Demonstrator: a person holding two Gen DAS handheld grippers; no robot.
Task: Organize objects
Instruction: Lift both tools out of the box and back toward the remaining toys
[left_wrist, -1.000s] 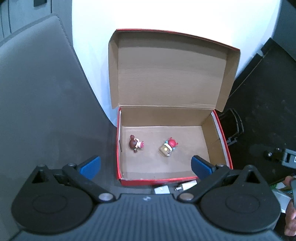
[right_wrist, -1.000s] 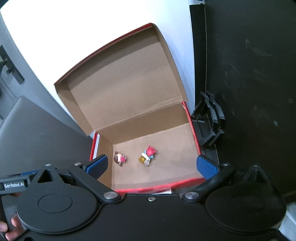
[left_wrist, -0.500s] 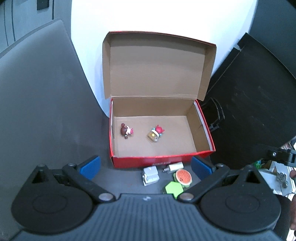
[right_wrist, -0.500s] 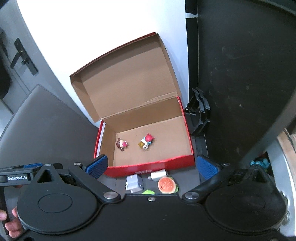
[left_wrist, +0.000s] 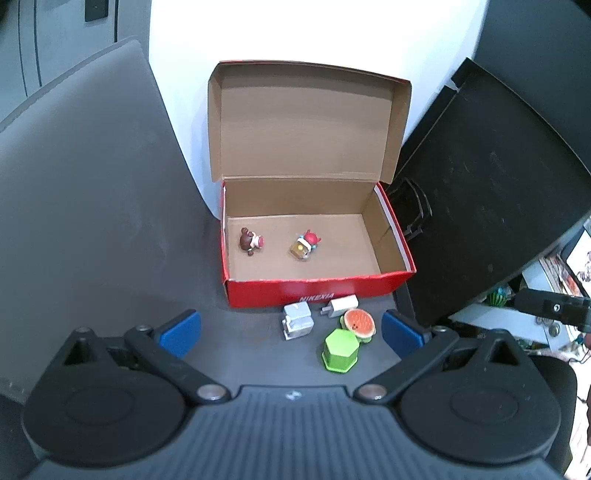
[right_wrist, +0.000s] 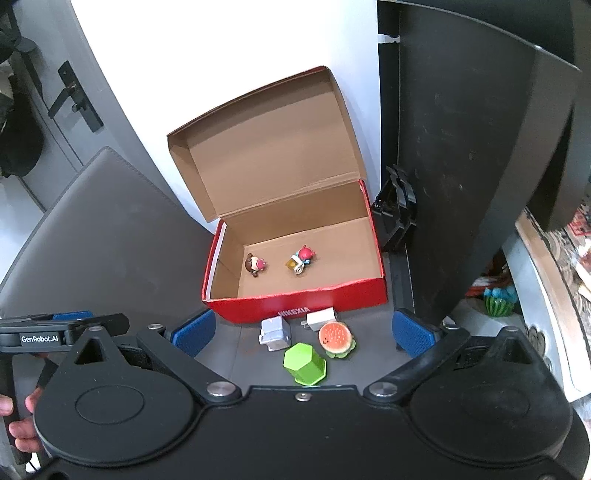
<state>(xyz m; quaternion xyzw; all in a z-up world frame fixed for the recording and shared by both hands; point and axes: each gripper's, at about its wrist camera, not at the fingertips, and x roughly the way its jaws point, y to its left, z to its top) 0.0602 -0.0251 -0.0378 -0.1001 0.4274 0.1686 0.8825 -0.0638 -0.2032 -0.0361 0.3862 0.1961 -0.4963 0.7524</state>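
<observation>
A red box (left_wrist: 317, 288) with a plain brown cardboard inside sits on a dark grey mat (left_wrist: 110, 221), its lid (left_wrist: 306, 125) tipped up and back against a white wall (left_wrist: 295, 29). White lettering runs along its near red wall. On the box floor lie two small figures, well apart: a brown-headed one (left_wrist: 251, 240) to the left and a red-capped one (left_wrist: 304, 245) with a yellow and white body nearer the middle.

Just in front of the box, on the mat, four small things are grouped. A grey blocky toy (left_wrist: 297, 320) lies left; a white plug (left_wrist: 340, 305) sits right of it, close to the box wall. Near the plug rests a burger toy (right_wrist: 336, 339) with an orange-red dotted top and a green edge below. A green hexagonal block (left_wrist: 340, 350) stands nearest, touching the burger toy.

The left gripper (left_wrist: 291, 332) hangs over the mat on the near side of this group, blue pads (left_wrist: 181, 332) spread wide and holding nothing. The right gripper (right_wrist: 303, 334) is likewise spread and empty, its pads flanking the group in its own view. A black panel (left_wrist: 487, 203) leans at the right.
</observation>
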